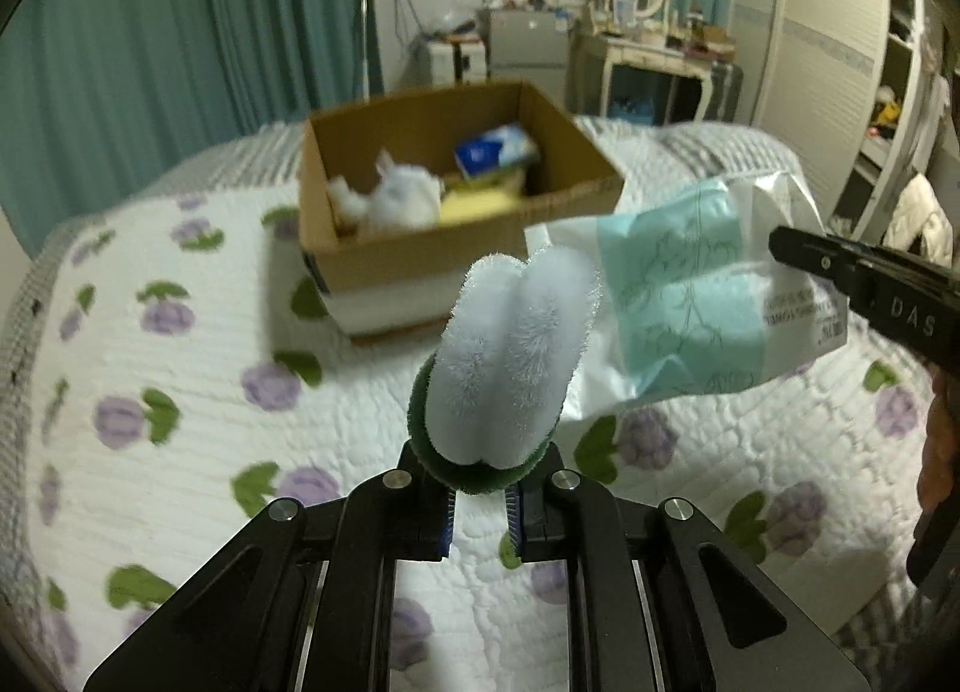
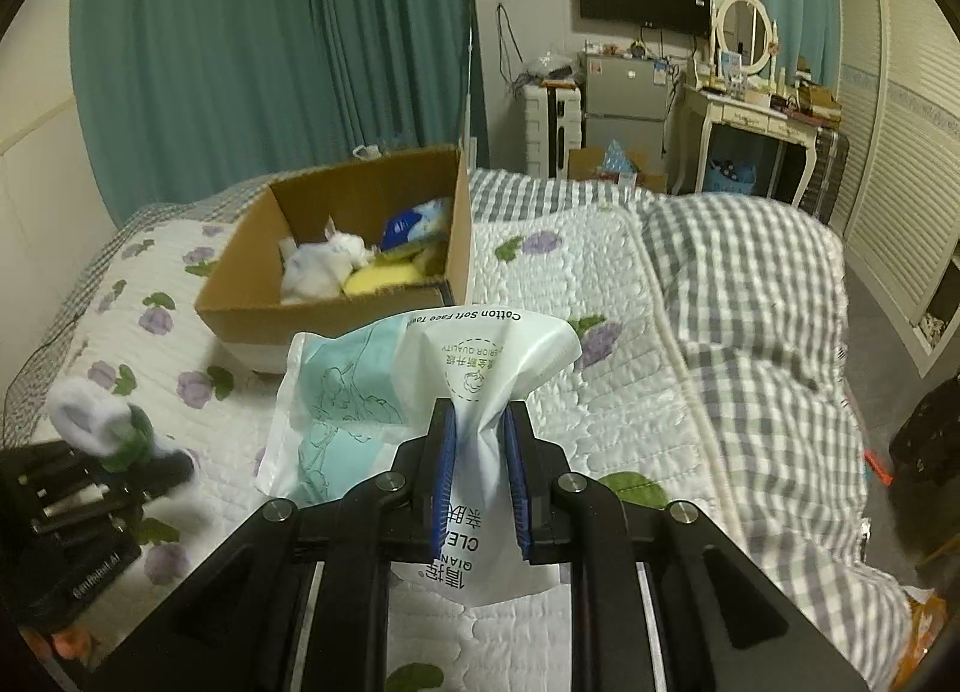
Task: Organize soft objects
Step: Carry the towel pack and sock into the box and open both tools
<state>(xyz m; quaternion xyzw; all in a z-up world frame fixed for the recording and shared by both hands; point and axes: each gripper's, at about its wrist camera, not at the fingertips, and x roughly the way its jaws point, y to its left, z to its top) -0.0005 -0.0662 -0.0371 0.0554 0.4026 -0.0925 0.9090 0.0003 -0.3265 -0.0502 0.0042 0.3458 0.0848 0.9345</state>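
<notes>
left hand-held gripper (image 1: 480,503) clamps fuzzy toy (image 1: 510,368) | right hand-held gripper (image 2: 480,488) clamps towel pack (image 2: 420,392)

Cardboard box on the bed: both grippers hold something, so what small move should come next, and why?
Probably carry the right gripper forward until its white and mint face-towel pack is over the open brown cardboard box. The pack hangs short of the box, which already holds soft items, while the left gripper grips a fluffy white and green sock.
</notes>
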